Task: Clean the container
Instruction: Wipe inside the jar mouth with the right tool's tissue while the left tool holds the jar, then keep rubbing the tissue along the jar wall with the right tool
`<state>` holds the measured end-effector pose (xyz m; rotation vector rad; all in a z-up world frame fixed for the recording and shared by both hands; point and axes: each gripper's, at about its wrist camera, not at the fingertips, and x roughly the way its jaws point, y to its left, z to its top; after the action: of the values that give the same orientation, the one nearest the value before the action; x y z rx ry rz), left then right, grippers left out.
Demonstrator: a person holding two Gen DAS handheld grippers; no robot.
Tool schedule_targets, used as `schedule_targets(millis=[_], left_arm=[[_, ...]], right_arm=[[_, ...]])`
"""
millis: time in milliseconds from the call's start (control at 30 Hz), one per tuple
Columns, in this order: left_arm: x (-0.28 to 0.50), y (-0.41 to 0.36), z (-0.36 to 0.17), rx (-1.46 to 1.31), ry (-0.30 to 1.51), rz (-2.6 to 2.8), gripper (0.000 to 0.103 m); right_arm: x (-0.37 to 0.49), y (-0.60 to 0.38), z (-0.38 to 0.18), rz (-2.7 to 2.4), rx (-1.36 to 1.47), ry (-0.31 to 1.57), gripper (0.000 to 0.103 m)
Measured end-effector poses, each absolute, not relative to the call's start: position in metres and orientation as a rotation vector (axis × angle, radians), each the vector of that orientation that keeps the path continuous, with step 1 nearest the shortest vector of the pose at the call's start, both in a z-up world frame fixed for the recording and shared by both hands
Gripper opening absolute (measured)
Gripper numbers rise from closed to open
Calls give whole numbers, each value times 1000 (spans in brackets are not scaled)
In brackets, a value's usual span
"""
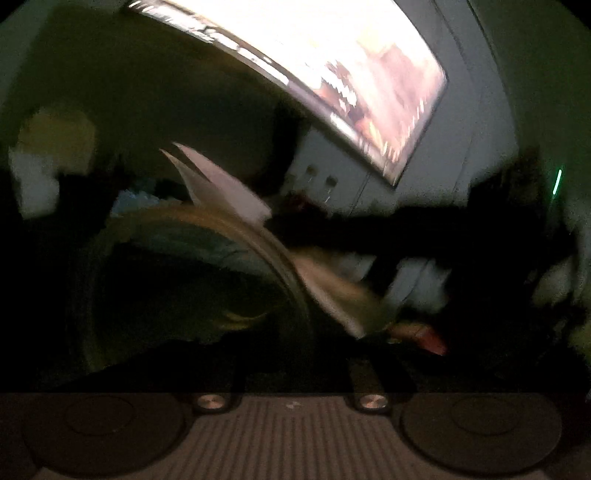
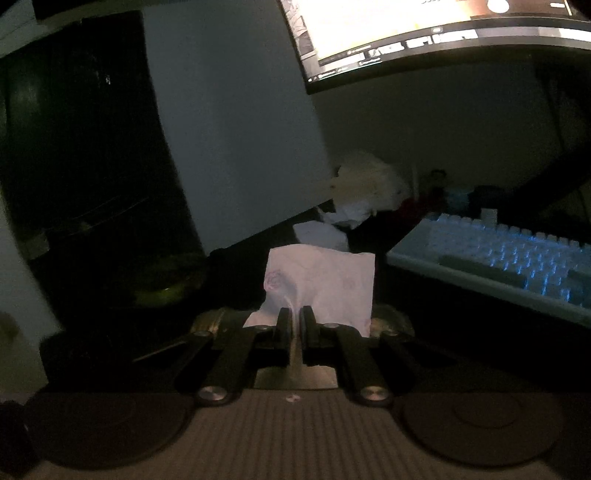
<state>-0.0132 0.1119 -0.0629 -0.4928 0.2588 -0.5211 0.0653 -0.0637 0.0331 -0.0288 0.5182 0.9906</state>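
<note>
Two hand-held grippers, right (image 2: 294, 317) pinching tissue (image 2: 321, 280), left closed, dim desk (image 2: 461, 350), glowing keyboard (image 2: 517, 258), bright monitor (image 2: 424, 33)

A lit monitor (image 2: 424, 29) fills the right wrist view's one o'clock, a blue-glowing keyboard (image 2: 509, 262) sits at three o'clock, and crumpled white paper (image 2: 365, 188) lies near centre.

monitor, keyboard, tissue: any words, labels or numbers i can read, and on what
None can be read.
Monitor: lit rows of text and icons, too small and blurred.
Keyboard: backlit keys, no legends legible.
Tissue in the right gripper: a faint pinkish printed motif, no letters.
Left wrist view: motion-blurred, nothing legible.
</note>
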Motion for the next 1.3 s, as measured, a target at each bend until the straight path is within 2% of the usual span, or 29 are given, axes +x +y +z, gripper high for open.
schedule_targets(millis=[100, 133, 200, 233, 267, 467, 1300], left_arm=[[-17, 114, -59, -451, 247, -531, 10], [-19, 111, -58, -415, 252, -517, 14], [-20, 102, -56, -341, 251, -468, 40], [-21, 98, -57, -312, 254, -456, 57], [-22, 94, -59, -284, 257, -445, 59], [-21, 81, -65, -192, 287, -439, 59], [-25, 78, -69, -190, 282, -428, 59]], right_arm=[[72, -67, 33, 946, -29, 521, 7], [72, -67, 33, 944, -29, 520, 7], [71, -66, 33, 943, -37, 514, 7], [70, -65, 33, 941, -45, 507, 7], [69, -64, 33, 938, -48, 503, 7], [68, -66, 31, 937, -44, 497, 7], [66, -66, 30, 931, -43, 494, 7]])
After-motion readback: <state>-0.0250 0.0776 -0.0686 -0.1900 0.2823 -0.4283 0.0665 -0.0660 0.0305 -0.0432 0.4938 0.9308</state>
